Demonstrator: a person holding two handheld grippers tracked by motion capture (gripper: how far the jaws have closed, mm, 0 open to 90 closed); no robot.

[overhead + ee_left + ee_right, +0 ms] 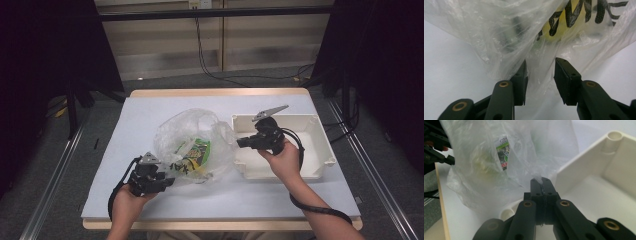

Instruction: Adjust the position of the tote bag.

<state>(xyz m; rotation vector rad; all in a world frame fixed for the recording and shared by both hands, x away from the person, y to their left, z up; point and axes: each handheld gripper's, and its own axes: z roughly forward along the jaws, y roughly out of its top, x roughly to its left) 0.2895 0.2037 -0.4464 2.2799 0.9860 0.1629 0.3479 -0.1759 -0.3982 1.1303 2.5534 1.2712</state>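
A crumpled clear plastic bag [210, 131] lies on the white table [250, 200], with a green and yellow snack packet [192, 155] inside it. My left gripper [171, 180] sits at the bag's near left corner. In the left gripper view its jaws stand apart around a fold of the bag [499, 37], not pinching it, and the packet's yellow print [574, 17] shows beyond. My right gripper [239, 142] is at the bag's right side, over the bin's left wall. In the right gripper view it [541, 182] is shut on a thin edge of the bag [486, 165].
A white plastic bin [320, 145] stands on the right half of the table, its inside bare [599, 195]. The left gripper [436, 152] shows at the far left of the right gripper view. Cables run across the floor behind the table.
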